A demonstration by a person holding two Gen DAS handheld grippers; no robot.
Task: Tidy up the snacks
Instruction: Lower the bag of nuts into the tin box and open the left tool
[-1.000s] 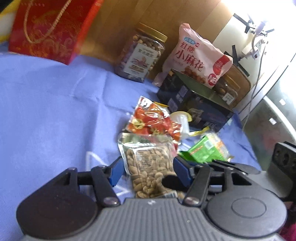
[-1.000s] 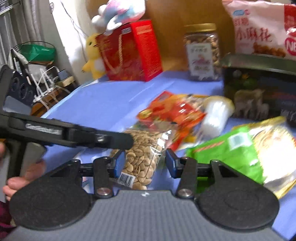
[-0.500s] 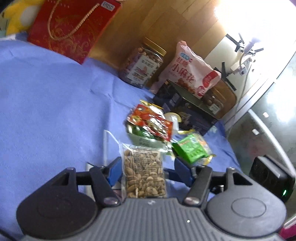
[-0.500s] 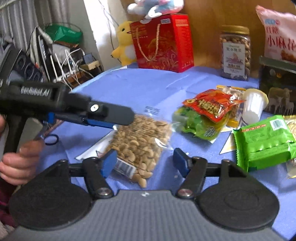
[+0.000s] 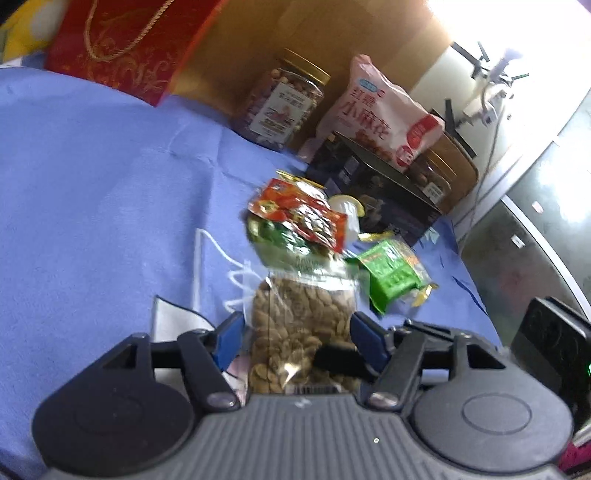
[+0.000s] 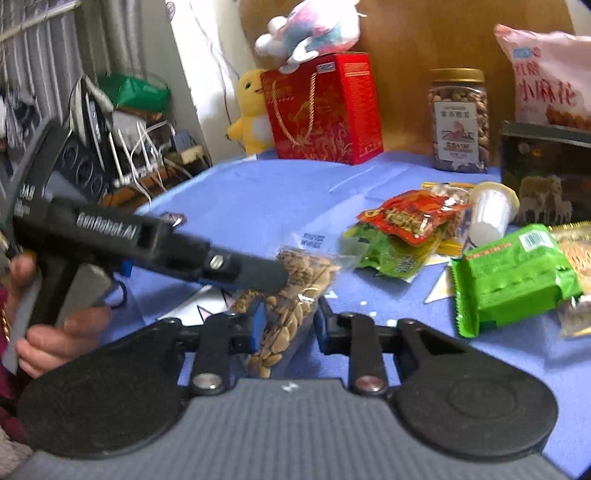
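Observation:
A clear bag of cashews (image 5: 301, 325) hangs between both grippers, lifted off the blue cloth. My left gripper (image 5: 297, 334) has its blue pads wide apart on either side of the bag. My right gripper (image 6: 288, 321) has its blue pads pressed on the bag's lower end (image 6: 284, 314). The left gripper's body (image 6: 147, 251) crosses the right wrist view, reaching to the bag's top. A red snack pack (image 6: 410, 218) lies on a green one (image 6: 391, 254). A green wafer pack (image 6: 513, 273) lies to the right.
A red gift box (image 6: 325, 110), a nut jar (image 6: 460, 122), a pink bag (image 6: 546, 77) and a dark box (image 6: 546, 184) stand along the back. A white cup (image 6: 487, 214) lies by the dark box. Plush toys (image 6: 306, 33) sit at the back left.
The cashew bag has come off the snack pile and toward me. My right gripper has closed on the bag's lower end. The left gripper has stayed beside the bag.

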